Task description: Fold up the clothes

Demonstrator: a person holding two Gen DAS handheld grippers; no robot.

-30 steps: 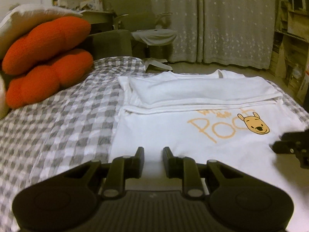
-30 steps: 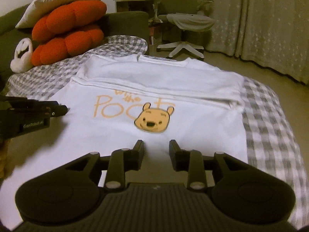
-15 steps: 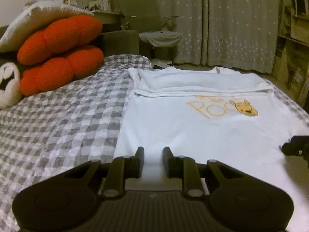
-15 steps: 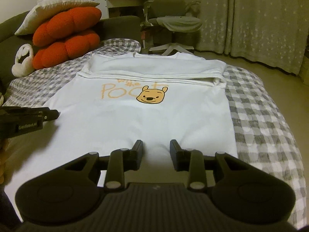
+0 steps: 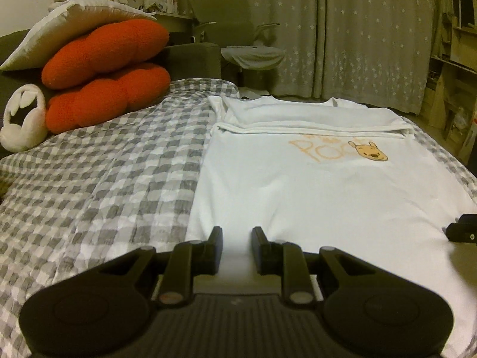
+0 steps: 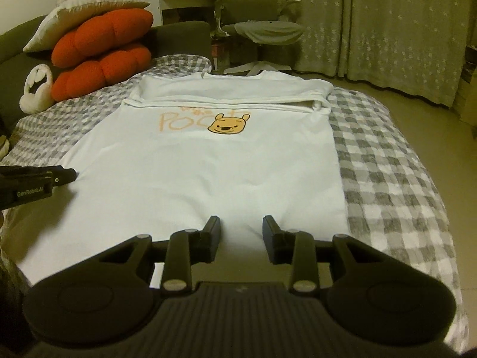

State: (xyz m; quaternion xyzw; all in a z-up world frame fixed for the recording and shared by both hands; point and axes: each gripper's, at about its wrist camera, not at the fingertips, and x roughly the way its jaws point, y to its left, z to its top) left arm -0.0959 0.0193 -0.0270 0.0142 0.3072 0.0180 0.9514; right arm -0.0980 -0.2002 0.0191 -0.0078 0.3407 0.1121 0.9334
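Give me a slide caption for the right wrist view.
Right gripper open over the near hem of a white T-shirt on a checked blanket.

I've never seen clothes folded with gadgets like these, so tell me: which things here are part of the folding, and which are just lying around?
Part of the job:
white T-shirt
left hand-held gripper
right hand-held gripper
checked bedcover underneath

Just lying about:
orange cushions
white pillow
white plush toy
office chair
curtains
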